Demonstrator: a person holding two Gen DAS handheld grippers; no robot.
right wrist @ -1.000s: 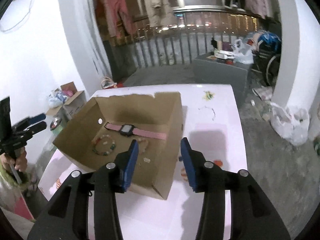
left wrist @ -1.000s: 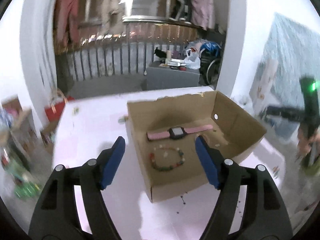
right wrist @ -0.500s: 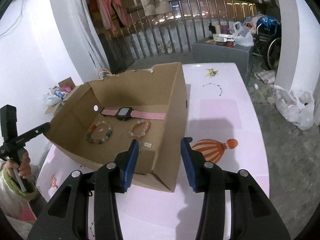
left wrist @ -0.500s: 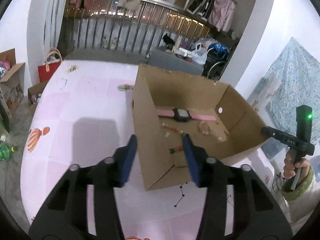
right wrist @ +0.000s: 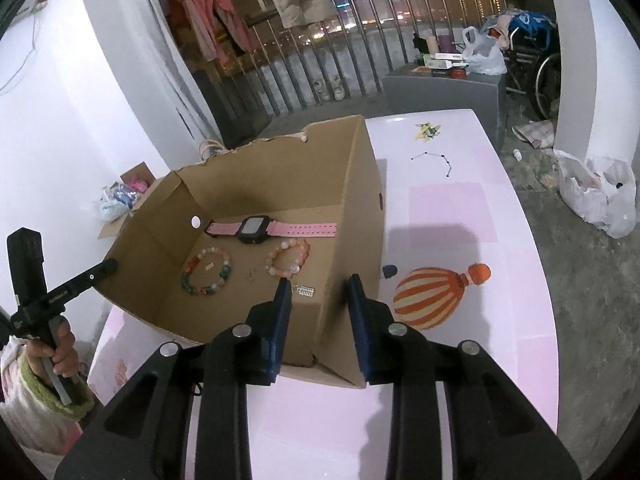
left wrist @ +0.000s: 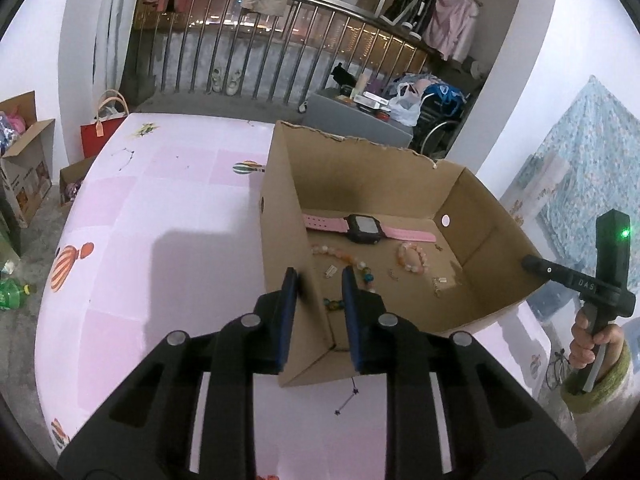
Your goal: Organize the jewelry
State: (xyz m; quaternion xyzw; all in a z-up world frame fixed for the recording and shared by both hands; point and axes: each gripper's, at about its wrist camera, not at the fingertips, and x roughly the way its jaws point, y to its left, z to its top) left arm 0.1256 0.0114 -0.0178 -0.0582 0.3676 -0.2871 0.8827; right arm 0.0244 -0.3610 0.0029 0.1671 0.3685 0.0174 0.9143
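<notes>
Left gripper (left wrist: pixel 318 280) and right gripper (right wrist: pixel 318 292) each close astride a cardboard box (left wrist: pixel 360 172) wall; only the right view shows the whole multicoloured bracelet (right wrist: pixel 206 274); "DAS" marks the far handle (left wrist: pixel 586 286)

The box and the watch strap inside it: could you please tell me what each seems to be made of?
The box looks like plain brown corrugated cardboard, matte, with a ragged torn top edge. The watch strap appears to be soft pink rubber or silicone, smooth, with a row of punched holes; the exact material cannot be told.
</notes>
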